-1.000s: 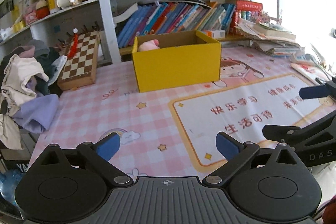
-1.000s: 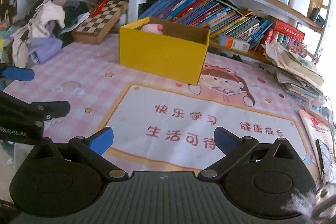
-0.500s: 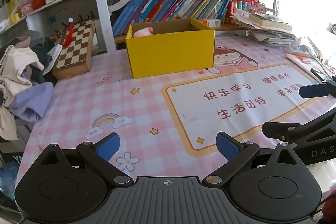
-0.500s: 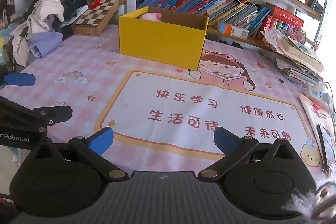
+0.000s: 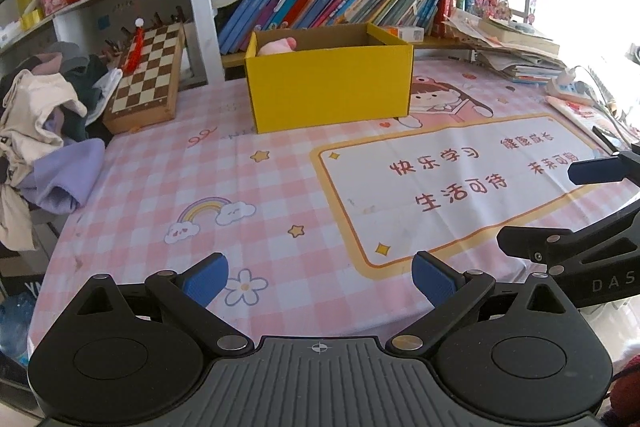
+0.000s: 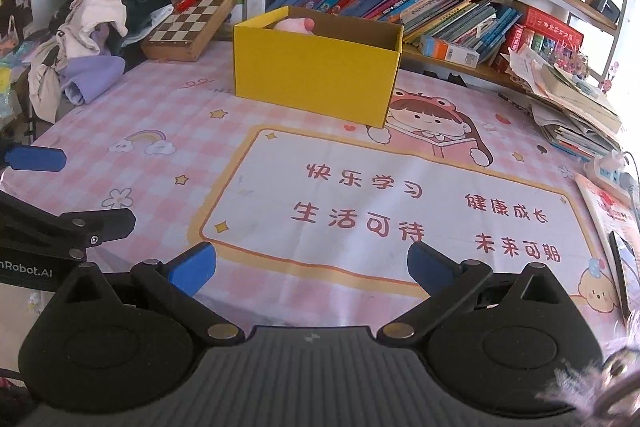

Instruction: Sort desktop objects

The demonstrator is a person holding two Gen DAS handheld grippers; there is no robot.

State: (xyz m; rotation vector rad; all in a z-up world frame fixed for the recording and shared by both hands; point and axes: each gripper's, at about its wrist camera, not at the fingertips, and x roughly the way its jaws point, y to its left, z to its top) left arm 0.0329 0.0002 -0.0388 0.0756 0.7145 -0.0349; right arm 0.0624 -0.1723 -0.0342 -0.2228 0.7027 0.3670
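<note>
A yellow cardboard box [image 5: 330, 87] stands at the far middle of the pink checked desk mat [image 5: 160, 187], with a pink plush toy [image 5: 278, 47] showing over its back left rim. The box [image 6: 316, 75] and toy [image 6: 296, 25] also show in the right wrist view. My left gripper [image 5: 320, 277] is open and empty, low over the near edge of the mat. My right gripper [image 6: 312, 267] is open and empty, also near the front edge. Each gripper's blue fingertip shows at the side of the other's view.
A chessboard case [image 5: 148, 79] leans at the back left beside a pile of clothes [image 5: 40, 131]. Shelves of books [image 5: 340, 3] run behind the box. Stacked papers [image 6: 576, 107] and a power strip [image 6: 608, 173] lie at the right.
Both grippers have pulled back from the box toward the near edge of the desk. The box looks smaller and more of the mat shows. Both stay open and empty.
</note>
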